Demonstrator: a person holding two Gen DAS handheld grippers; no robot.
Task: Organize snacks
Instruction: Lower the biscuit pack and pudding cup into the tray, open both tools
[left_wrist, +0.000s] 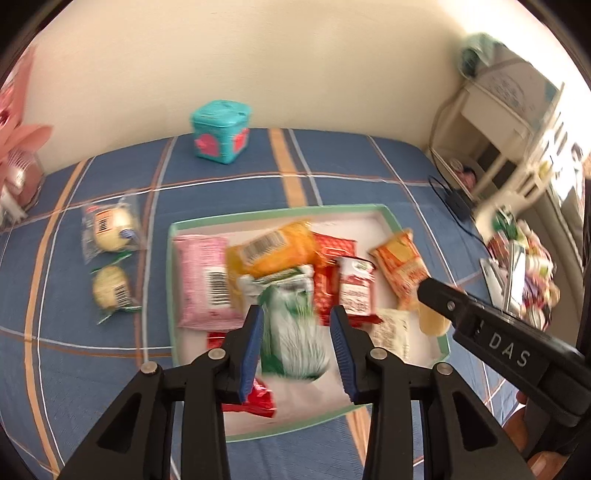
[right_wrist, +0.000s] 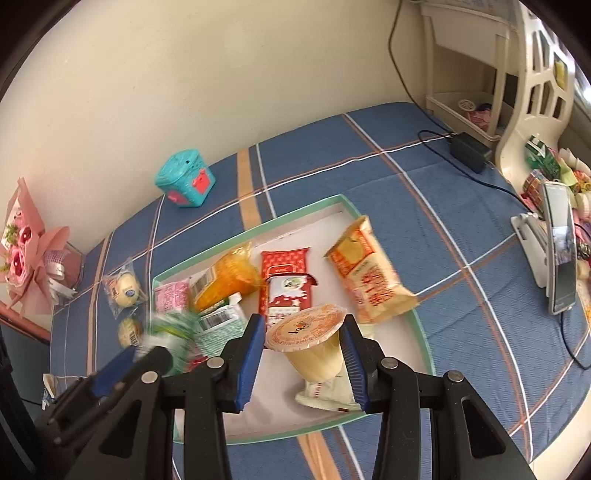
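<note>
Blue-padded left tongs (left_wrist: 297, 326) are clamped on a green-and-white snack packet (left_wrist: 291, 328), held over the near part of a green-rimmed tray (left_wrist: 171, 280). Right tongs (right_wrist: 303, 338) are clamped on a pudding cup (right_wrist: 308, 341) with an orange foil lid, above the tray's near right corner. Inside the tray lie a pink packet (left_wrist: 205, 280), an orange bag (left_wrist: 273, 247), red packets (left_wrist: 354, 291) and an orange-and-yellow packet (right_wrist: 369, 273). Left of the tray, two wrapped buns (left_wrist: 110, 258) rest on the blue plaid bedcover (left_wrist: 92, 369). Beyond the tray stands a teal box (left_wrist: 221, 132).
</note>
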